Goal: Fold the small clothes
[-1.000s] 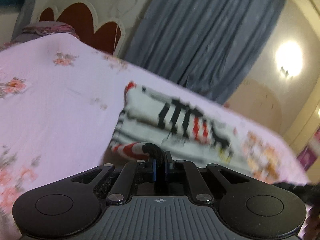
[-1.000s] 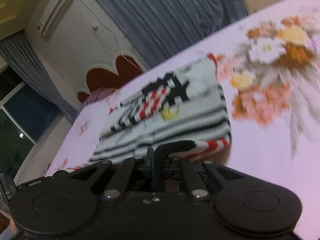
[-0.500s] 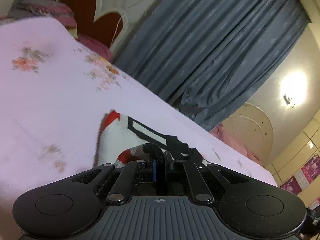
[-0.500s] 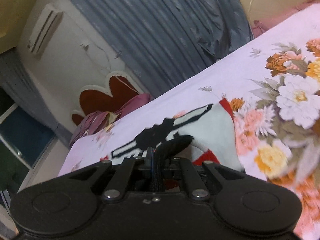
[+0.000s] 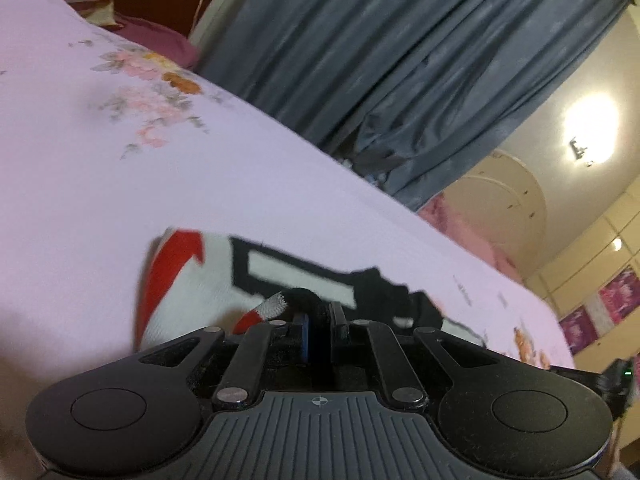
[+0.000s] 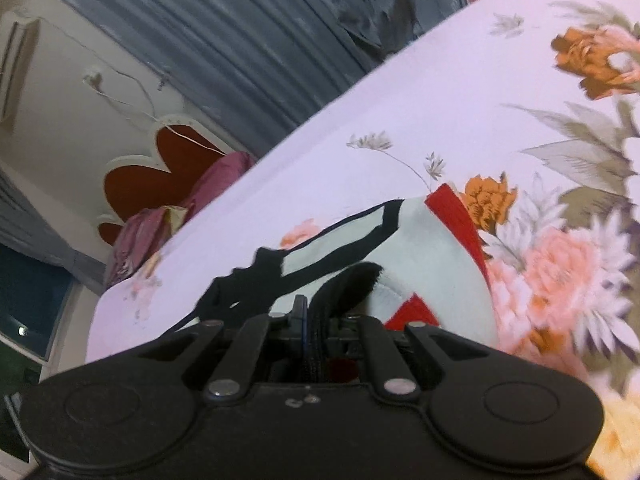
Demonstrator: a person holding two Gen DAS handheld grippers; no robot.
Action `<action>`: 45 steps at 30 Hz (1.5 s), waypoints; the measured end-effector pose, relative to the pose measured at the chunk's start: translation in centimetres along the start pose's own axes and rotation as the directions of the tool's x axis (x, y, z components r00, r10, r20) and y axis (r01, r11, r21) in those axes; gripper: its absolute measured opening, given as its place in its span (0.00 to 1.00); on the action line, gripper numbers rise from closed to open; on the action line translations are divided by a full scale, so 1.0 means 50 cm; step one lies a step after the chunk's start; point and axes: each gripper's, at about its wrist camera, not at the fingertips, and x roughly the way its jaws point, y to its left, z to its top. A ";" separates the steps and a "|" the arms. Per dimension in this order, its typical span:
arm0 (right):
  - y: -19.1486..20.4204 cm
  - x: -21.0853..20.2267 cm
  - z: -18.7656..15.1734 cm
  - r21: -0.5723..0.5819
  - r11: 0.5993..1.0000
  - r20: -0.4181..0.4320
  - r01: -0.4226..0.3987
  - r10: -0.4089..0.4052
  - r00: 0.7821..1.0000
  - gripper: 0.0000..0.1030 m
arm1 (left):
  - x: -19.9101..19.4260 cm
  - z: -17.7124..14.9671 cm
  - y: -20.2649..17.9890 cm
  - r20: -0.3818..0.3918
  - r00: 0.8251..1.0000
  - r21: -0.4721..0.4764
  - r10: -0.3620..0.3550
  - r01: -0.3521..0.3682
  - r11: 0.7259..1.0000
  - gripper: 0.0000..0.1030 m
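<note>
A small white garment with red and black markings lies on the pink floral bedsheet, folded over on itself. My left gripper is shut on its black-and-red striped edge at the near side. The same garment shows in the right wrist view, where my right gripper is shut on a black hem that curls up out of the jaws. Both grippers sit low over the cloth, and most of the garment's near part is hidden behind them.
Grey curtains hang behind the bed. A red headboard with purple pillows stands at the head end. A wall lamp glows at the right. An air conditioner is high on the wall.
Both grippers have carried the gripped edge forward across the garment. The striped front that lay open a second ago is now covered, and only the far red and black end shows.
</note>
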 end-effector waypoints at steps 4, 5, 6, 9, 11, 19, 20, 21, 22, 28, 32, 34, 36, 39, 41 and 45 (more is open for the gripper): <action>0.002 0.031 0.010 0.010 1.000 0.063 0.016 -0.017 0.998 0.45 | 0.025 0.010 0.009 0.020 1.000 -0.001 -0.022 0.022 1.000 0.20; 0.004 0.031 0.011 0.011 1.000 0.090 0.003 -0.004 0.996 0.51 | 0.026 0.010 0.011 0.029 0.999 0.001 -0.019 0.019 1.000 0.34; 0.006 0.029 0.015 0.008 1.000 0.109 -0.003 0.002 0.994 0.56 | 0.026 0.010 0.013 0.048 0.999 0.003 -0.009 0.009 1.000 0.44; 0.018 0.019 0.020 -0.033 0.999 0.149 -0.001 0.006 0.989 0.57 | 0.013 0.015 0.019 0.115 0.993 0.018 0.000 -0.002 1.000 0.65; 0.026 0.010 0.020 -0.080 0.997 0.161 0.019 -0.006 0.987 0.57 | 0.019 0.019 0.020 0.100 0.995 0.055 0.021 -0.027 0.998 0.65; 0.072 0.070 -0.010 -0.418 0.875 0.089 0.242 -0.226 0.970 0.37 | 0.094 -0.008 -0.037 -0.023 0.968 0.401 0.248 -0.218 0.890 0.33; 0.081 0.081 -0.019 -0.477 0.834 0.095 0.278 -0.266 0.959 0.35 | 0.096 -0.011 -0.043 -0.016 0.964 0.422 0.264 -0.233 0.876 0.28; 0.091 0.088 -0.029 -0.526 0.795 0.109 0.302 -0.289 0.951 0.34 | 0.096 -0.013 -0.050 -0.006 0.961 0.442 0.278 -0.247 0.862 0.23; 0.101 0.092 -0.039 -0.570 0.758 0.124 0.317 -0.302 0.945 0.22 | 0.092 -0.016 -0.056 0.008 0.960 0.461 0.281 -0.253 0.851 0.09; 0.126 0.057 -0.053 -0.617 0.699 0.210 0.361 -0.296 0.932 0.06 | 0.008 -0.028 -0.043 0.184 0.948 0.394 0.258 -0.312 0.865 0.05; 0.131 0.019 -0.041 -0.617 0.699 0.279 0.362 -0.236 0.931 0.06 | -0.022 -0.028 -0.023 0.282 0.924 0.340 0.257 -0.347 0.874 0.05; 0.129 0.026 -0.036 -0.622 0.687 0.297 0.375 -0.237 0.925 0.06 | -0.008 -0.026 -0.021 0.269 0.917 0.346 0.295 -0.378 0.859 0.05; 0.111 0.055 -0.030 -0.606 0.685 0.279 0.403 -0.292 0.915 0.06 | 0.025 -0.024 -0.011 0.222 0.911 0.343 0.347 -0.407 0.847 0.05; 0.068 0.101 -0.031 -0.554 0.715 0.228 0.426 -0.362 0.904 0.06 | 0.055 -0.033 0.009 0.199 0.899 0.339 0.389 -0.436 0.834 0.05; 0.069 0.104 -0.033 -0.557 0.705 0.243 0.438 -0.366 0.898 0.06 | 0.053 -0.032 0.003 0.198 0.896 0.349 0.397 -0.443 0.826 0.05; 0.074 0.105 -0.030 -0.571 0.697 0.228 0.433 -0.371 0.900 0.10 | 0.059 -0.026 -0.005 0.174 0.899 0.383 0.401 -0.437 0.814 0.05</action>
